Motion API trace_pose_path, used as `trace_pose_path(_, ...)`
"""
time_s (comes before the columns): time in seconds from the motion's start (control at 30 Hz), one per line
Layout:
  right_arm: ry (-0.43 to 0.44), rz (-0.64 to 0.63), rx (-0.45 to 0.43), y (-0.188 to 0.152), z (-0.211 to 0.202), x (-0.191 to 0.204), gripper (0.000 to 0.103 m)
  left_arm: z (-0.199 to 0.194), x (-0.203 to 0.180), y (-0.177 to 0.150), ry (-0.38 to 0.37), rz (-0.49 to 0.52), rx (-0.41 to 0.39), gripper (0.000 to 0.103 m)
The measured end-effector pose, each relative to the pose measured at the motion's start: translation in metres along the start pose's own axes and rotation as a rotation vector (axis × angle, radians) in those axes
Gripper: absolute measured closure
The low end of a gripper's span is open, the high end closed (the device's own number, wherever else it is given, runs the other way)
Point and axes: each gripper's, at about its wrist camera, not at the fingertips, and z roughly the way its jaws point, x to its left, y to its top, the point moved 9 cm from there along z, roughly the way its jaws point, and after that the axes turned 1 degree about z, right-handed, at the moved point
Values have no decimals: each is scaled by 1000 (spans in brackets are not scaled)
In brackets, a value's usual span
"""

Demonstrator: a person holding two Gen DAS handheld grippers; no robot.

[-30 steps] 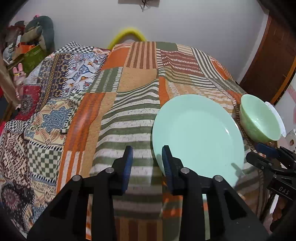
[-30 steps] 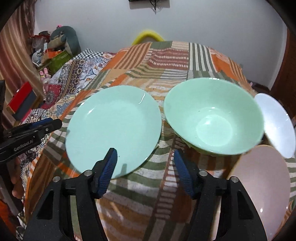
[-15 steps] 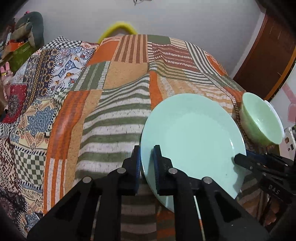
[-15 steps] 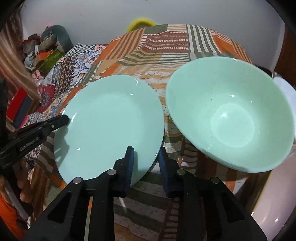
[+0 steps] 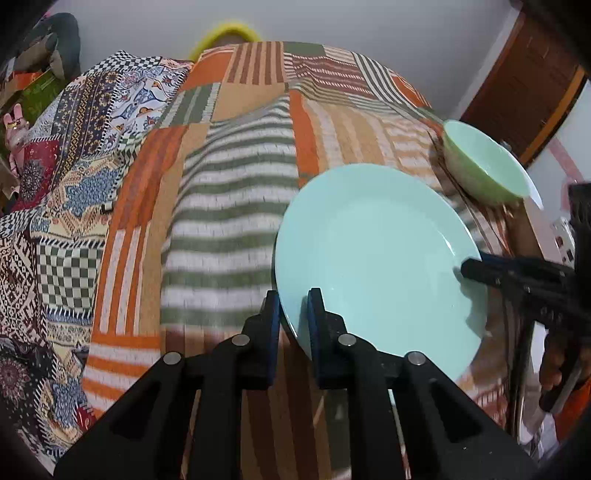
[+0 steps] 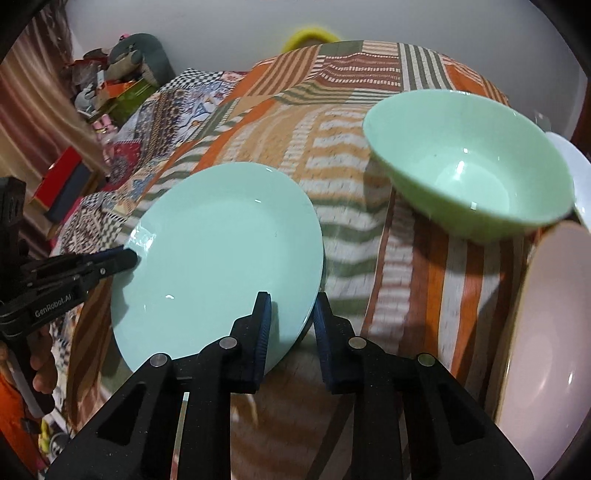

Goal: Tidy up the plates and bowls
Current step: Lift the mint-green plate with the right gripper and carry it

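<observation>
On a patchwork striped bedspread (image 5: 229, 206) running back to a pale wall (image 5: 332, 22), the left gripper (image 5: 294, 314) and right gripper (image 6: 291, 317) are both clamping opposite rim edges of the mint plate (image 6: 221, 254), holding it tilted above the cloth. A green bowl (image 6: 469, 162) is sitting just beyond, right.
</observation>
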Motion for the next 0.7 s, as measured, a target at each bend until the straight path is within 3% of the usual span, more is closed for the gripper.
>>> trace_pose_path(0.4,32,17,17,-1,7,5,82,3,-2,-5,-16,-50,21,87)
trace_pose_path(0.7,21,-4,-17,-8,-13,6,82,-28,-19,-15,-37,-54,-11,87)
